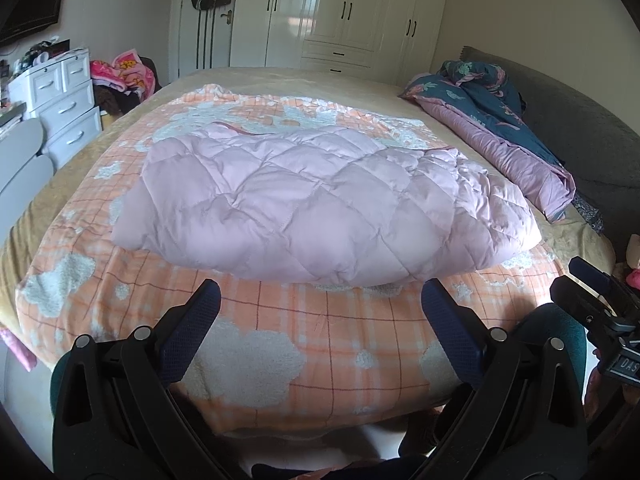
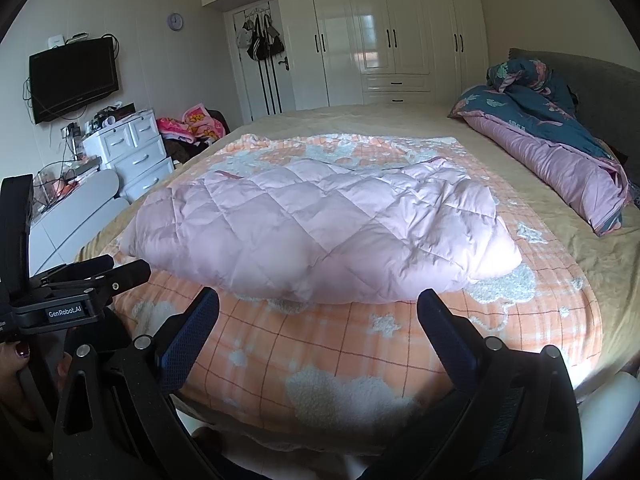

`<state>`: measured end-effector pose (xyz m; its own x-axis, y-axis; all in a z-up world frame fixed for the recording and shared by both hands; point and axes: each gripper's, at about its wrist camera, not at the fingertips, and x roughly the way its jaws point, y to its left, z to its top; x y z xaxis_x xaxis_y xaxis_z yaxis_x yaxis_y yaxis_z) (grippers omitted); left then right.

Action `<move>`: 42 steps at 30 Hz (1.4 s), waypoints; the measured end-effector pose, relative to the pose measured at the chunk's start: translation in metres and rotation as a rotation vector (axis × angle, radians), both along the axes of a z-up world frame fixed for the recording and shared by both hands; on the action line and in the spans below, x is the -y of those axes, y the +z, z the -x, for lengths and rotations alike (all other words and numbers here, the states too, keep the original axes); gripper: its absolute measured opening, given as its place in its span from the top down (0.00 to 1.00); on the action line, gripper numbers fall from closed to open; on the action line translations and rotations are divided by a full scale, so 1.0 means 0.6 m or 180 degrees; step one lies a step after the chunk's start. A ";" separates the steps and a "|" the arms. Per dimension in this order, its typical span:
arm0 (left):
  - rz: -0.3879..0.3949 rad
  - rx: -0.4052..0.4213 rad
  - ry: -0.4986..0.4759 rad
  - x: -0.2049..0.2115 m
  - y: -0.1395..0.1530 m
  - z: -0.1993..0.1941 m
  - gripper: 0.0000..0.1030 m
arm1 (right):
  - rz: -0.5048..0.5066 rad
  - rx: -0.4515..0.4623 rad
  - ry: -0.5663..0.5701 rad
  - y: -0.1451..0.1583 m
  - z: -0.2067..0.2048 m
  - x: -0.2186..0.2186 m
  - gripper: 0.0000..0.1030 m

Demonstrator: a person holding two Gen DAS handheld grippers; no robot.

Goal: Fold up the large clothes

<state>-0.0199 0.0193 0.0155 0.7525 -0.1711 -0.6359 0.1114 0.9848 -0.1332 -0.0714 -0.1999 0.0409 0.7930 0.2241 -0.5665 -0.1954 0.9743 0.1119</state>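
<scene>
A pale pink quilted puffer garment [image 1: 312, 200] lies folded into a thick rectangle in the middle of the bed, on an orange checked blanket [image 1: 320, 332] with white fluffy clouds. It also shows in the right wrist view [image 2: 320, 228]. My left gripper [image 1: 320, 296] is open and empty, held at the near edge of the bed just short of the garment. My right gripper [image 2: 318, 304] is open and empty too, beside the left one, a little short of the garment's near edge. The right gripper's body [image 1: 600, 312] shows at the right of the left wrist view.
A rolled purple and teal duvet [image 2: 560, 148] lies along the grey headboard [image 2: 600, 88] on the right. A white drawer unit [image 2: 132, 152], a wall TV [image 2: 74, 78] and piled clothes [image 2: 192, 124] stand left. White wardrobes [image 2: 380, 32] fill the far wall.
</scene>
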 end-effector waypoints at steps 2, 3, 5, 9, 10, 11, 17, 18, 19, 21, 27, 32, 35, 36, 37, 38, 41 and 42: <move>-0.0010 -0.0002 0.0004 0.000 0.000 0.000 0.09 | 0.0000 0.0002 0.0002 0.000 0.000 0.000 0.04; -0.0008 -0.0001 0.0006 -0.001 0.000 0.001 0.09 | -0.0001 0.0003 0.0003 0.000 0.000 0.000 0.04; -0.0014 -0.0004 0.0007 -0.001 0.000 0.000 0.09 | 0.0000 0.0006 0.0006 0.000 0.000 0.000 0.04; -0.0010 -0.0004 0.0011 -0.002 0.002 0.001 0.09 | -0.0003 0.0001 0.0009 0.001 -0.001 0.000 0.04; -0.0015 0.0001 0.0010 -0.001 0.001 0.001 0.09 | -0.0001 0.0003 0.0010 0.001 -0.001 0.000 0.04; -0.0013 0.0004 0.0007 -0.002 0.002 0.001 0.09 | -0.0001 0.0001 0.0012 0.002 -0.001 -0.001 0.04; -0.0018 0.0023 0.0000 -0.001 0.007 0.002 0.09 | 0.0001 0.0000 0.0009 0.001 -0.001 -0.001 0.04; -0.0015 0.0022 -0.0002 -0.001 0.007 0.002 0.09 | 0.0001 -0.0003 0.0010 0.002 -0.001 -0.001 0.04; -0.0016 0.0024 0.0000 0.000 0.008 0.002 0.09 | 0.0002 -0.0004 0.0011 0.003 -0.002 -0.002 0.04; -0.0016 0.0030 0.0000 -0.001 0.009 0.002 0.09 | 0.0003 -0.0006 0.0012 0.003 -0.003 -0.002 0.04; -0.0020 0.0038 0.0002 0.000 0.012 0.003 0.09 | 0.0004 0.0006 0.0011 0.003 -0.002 -0.002 0.04; -0.0026 0.0046 0.0012 0.000 0.014 0.004 0.09 | 0.0008 0.0010 0.0009 0.006 -0.003 -0.004 0.04; -0.0029 0.0050 0.0015 -0.001 0.016 0.004 0.09 | 0.0012 0.0015 0.0009 0.007 -0.004 -0.004 0.04; -0.0031 0.0051 0.0014 -0.001 0.017 0.003 0.09 | 0.0011 0.0015 0.0011 0.006 -0.004 -0.004 0.04; -0.0033 0.0050 0.0014 -0.002 0.017 0.004 0.09 | 0.0010 0.0016 0.0011 0.007 -0.004 -0.004 0.04; -0.0035 0.0049 0.0015 -0.001 0.017 0.004 0.09 | 0.0010 0.0014 0.0011 0.006 -0.005 -0.004 0.04; -0.0031 0.0051 0.0014 -0.001 0.017 0.004 0.09 | 0.0013 0.0011 0.0009 0.006 -0.005 -0.004 0.04; -0.0033 0.0049 0.0016 -0.002 0.017 0.004 0.09 | 0.0011 0.0011 0.0009 0.006 -0.004 -0.004 0.04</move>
<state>-0.0222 0.0204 0.0257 0.7631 -0.1609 -0.6259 0.1086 0.9867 -0.1213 -0.0690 -0.1976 0.0447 0.7943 0.2243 -0.5646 -0.1985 0.9742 0.1079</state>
